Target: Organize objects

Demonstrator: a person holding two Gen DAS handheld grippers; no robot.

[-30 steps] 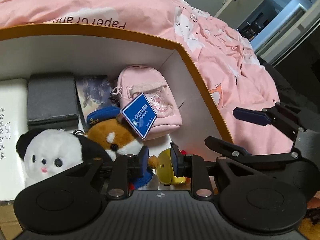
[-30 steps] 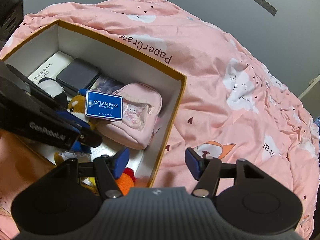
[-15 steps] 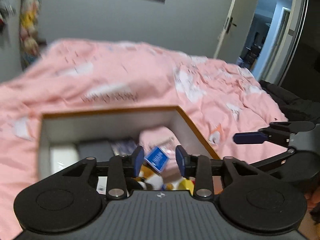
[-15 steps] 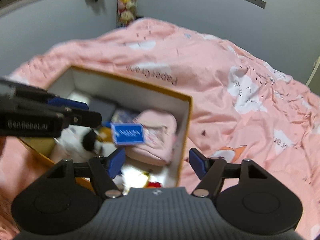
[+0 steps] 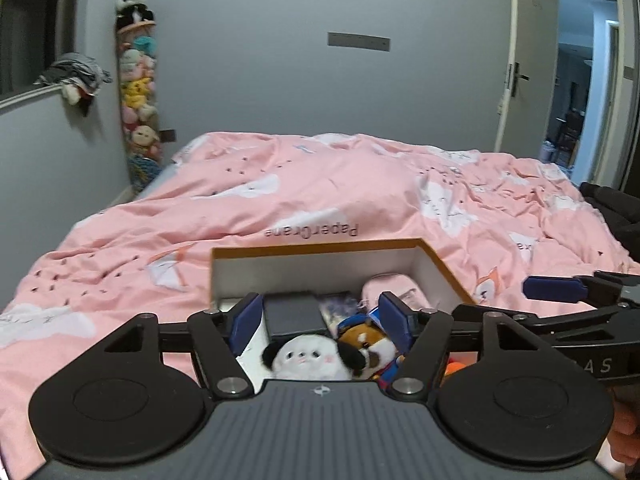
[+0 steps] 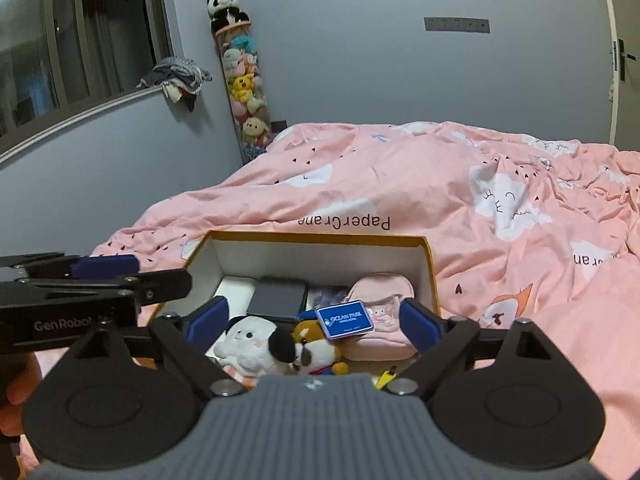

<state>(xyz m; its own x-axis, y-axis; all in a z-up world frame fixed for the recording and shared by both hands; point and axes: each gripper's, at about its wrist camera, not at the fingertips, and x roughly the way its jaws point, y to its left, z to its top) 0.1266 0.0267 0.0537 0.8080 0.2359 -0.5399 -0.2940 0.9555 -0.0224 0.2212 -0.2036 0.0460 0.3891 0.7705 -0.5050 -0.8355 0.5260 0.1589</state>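
Two black grippers with blue pads hover above an open cardboard box with orange rim and white inside (image 6: 320,254), which sits on a pink quilt printed with white cats (image 6: 500,184), low in the middle of both views. In the right wrist view the left gripper (image 6: 108,276) reaches in from the left edge; its jaws have just been opening and stand wide with nothing between them. Inside the box, from left to right, lie a white plush toy with black ears (image 6: 252,344), a flat dark grey case (image 6: 278,300) behind it, a brown plush dog in a blue cap (image 6: 316,346) carrying a blue rectangular tag (image 6: 345,319), and a small pink fabric backpack (image 6: 380,312) against the right wall. The right gripper (image 6: 314,322) frames these from the lower centre; its jaws have also just been opening, released and gripping nothing. A clear tube stuffed with plush toys (image 6: 244,84) stands in the upper left corner.
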